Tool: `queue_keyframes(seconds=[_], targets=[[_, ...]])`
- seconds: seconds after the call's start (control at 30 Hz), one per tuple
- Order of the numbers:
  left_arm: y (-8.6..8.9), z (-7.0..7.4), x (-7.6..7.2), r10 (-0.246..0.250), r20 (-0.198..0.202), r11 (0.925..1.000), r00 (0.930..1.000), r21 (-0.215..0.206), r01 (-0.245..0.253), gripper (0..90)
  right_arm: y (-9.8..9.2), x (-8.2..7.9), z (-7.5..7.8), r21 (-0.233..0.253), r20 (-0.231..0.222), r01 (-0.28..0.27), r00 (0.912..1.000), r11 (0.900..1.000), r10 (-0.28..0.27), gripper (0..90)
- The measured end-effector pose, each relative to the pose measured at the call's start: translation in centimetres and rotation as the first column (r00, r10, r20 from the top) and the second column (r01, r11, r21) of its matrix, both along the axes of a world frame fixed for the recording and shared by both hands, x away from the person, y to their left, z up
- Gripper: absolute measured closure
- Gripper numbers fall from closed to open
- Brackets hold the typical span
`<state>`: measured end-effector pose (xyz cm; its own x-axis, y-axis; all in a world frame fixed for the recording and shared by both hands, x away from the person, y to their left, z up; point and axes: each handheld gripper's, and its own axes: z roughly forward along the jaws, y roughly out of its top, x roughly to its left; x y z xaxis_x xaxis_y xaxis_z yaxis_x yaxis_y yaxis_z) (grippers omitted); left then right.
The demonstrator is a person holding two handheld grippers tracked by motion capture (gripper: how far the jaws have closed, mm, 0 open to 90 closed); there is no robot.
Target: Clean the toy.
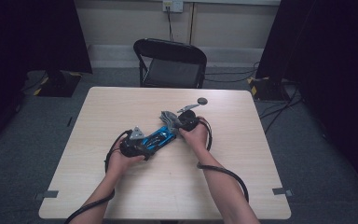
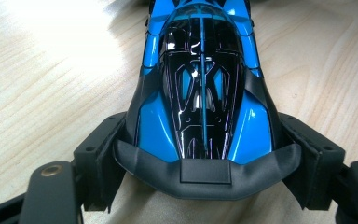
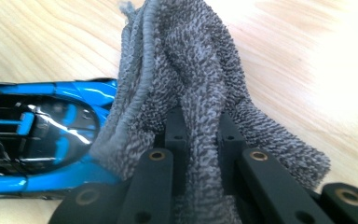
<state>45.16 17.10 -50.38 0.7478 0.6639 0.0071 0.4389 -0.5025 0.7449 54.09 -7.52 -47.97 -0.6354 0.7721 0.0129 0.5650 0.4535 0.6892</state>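
Observation:
A glossy blue and black toy car (image 1: 159, 137) lies slantwise on the middle of the wooden table (image 1: 121, 102). My left gripper (image 1: 142, 145) holds the car's near end. In the left gripper view the car (image 2: 200, 93) runs away from me, and the left gripper (image 2: 206, 173) is shut on its black end piece, one jaw at each side. My right gripper (image 1: 177, 122) is at the car's far end, shut on a grey terry cloth (image 1: 169, 118). In the right gripper view the cloth (image 3: 186, 70) bunches up through the right gripper (image 3: 200, 135) and drapes over the end of the car (image 3: 42, 140).
A small round grey object (image 1: 202, 101) lies on the table just behind the right hand. A black folding chair (image 1: 170, 63) stands at the far edge. Cables trail from both grippers along the forearms towards the near edge.

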Motion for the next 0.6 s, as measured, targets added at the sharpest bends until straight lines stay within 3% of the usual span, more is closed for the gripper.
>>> queue_keyframes(seconds=[0.23,0.6], targets=[[0.0,0.0,0.0,0.0,-0.003,1.0,1.0,-0.004,0.0,24.2,-1.6,0.1,0.5,0.014,-0.013,0.018,0.9998,1.0,-0.017,80.0],[0.0,0.0,0.0,0.002,-0.003,1.0,1.0,-0.006,-0.002,24.3,-3.5,-0.5,3.3,0.044,0.01,0.024,0.9997,0.999,-0.024,79.8]])
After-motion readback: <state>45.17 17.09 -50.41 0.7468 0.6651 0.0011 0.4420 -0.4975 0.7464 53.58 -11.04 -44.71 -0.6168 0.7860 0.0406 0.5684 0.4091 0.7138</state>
